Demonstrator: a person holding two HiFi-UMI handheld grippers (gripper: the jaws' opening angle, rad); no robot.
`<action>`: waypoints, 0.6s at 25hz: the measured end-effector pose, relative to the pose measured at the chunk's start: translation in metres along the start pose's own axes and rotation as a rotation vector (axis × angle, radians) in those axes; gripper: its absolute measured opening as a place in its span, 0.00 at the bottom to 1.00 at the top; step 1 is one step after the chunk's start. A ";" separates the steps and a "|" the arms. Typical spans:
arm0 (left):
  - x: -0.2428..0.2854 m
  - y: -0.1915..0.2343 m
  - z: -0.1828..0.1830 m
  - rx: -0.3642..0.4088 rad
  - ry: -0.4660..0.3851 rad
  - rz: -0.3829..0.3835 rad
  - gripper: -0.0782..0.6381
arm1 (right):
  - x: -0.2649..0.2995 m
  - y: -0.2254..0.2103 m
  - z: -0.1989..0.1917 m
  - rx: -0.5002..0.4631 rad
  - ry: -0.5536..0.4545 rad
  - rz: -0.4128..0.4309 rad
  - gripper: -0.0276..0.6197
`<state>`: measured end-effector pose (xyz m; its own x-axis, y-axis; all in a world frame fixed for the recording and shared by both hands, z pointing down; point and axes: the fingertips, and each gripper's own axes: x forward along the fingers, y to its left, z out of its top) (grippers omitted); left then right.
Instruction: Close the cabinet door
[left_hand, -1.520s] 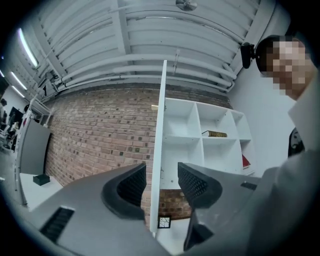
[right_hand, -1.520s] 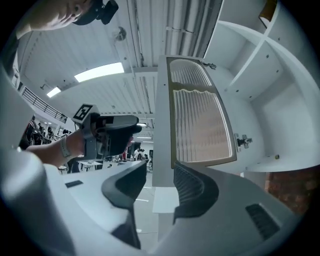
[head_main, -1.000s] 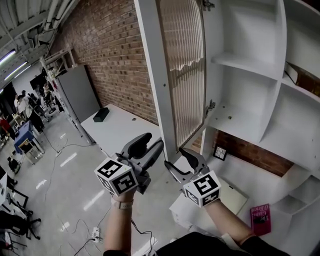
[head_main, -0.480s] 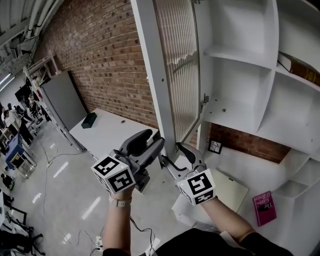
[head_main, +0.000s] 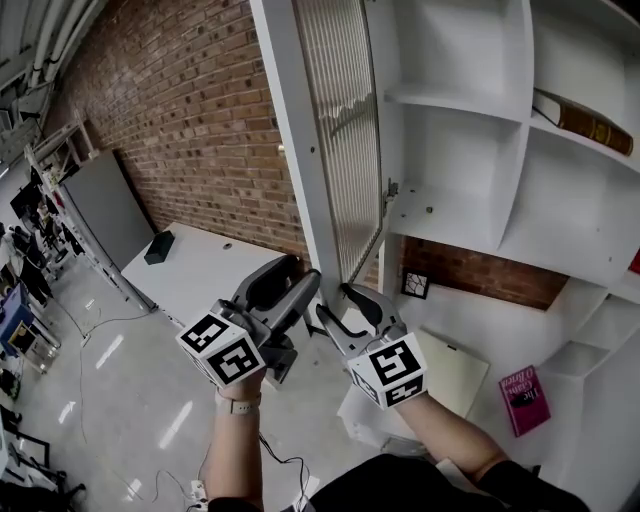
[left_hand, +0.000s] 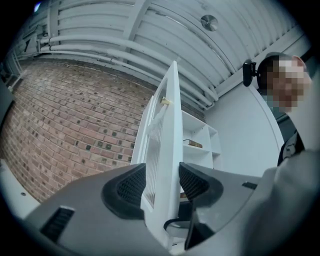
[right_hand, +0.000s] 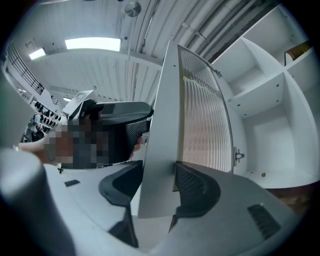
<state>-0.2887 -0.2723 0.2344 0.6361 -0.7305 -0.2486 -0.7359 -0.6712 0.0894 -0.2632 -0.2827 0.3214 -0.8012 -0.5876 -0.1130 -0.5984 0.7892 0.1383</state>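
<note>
The white cabinet door (head_main: 318, 150) with its ribbed glass panel stands swung out from the white cabinet (head_main: 455, 100). Both grippers sit at its lower free edge. My left gripper (head_main: 298, 282) has the door's frame (left_hand: 170, 125) between its jaws, and both dark pads (left_hand: 131, 186) lie against it. My right gripper (head_main: 337, 302) straddles the same edge (right_hand: 165, 125) from the other side. Its jaws have just been closing, the frame is between them, and the pads (right_hand: 192, 185) touch its faces.
Cabinet shelves hold a brown book (head_main: 585, 120). Below lie a pink book (head_main: 527, 398) and a beige folder (head_main: 452, 375) on a white surface. A brick wall (head_main: 180, 110) runs behind the door. A white table with a black box (head_main: 158, 247) stands at left.
The right gripper's fingers have drawn in onto the door's edge. The head view has drifted, so the cabinet sits further left. Both hands stay at the door's lower corner.
</note>
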 end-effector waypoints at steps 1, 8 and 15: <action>0.001 -0.001 -0.001 -0.001 0.000 -0.003 0.40 | -0.001 -0.001 -0.001 0.001 0.000 -0.001 0.37; 0.006 -0.008 -0.008 -0.020 0.002 -0.022 0.40 | -0.014 -0.006 -0.001 0.013 0.004 0.002 0.35; 0.012 -0.020 -0.022 -0.025 0.024 -0.035 0.40 | -0.035 -0.013 -0.001 0.033 -0.007 -0.013 0.30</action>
<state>-0.2609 -0.2709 0.2511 0.6670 -0.7091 -0.2286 -0.7071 -0.6992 0.1056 -0.2271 -0.2725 0.3248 -0.7930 -0.5971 -0.1214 -0.6084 0.7867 0.1047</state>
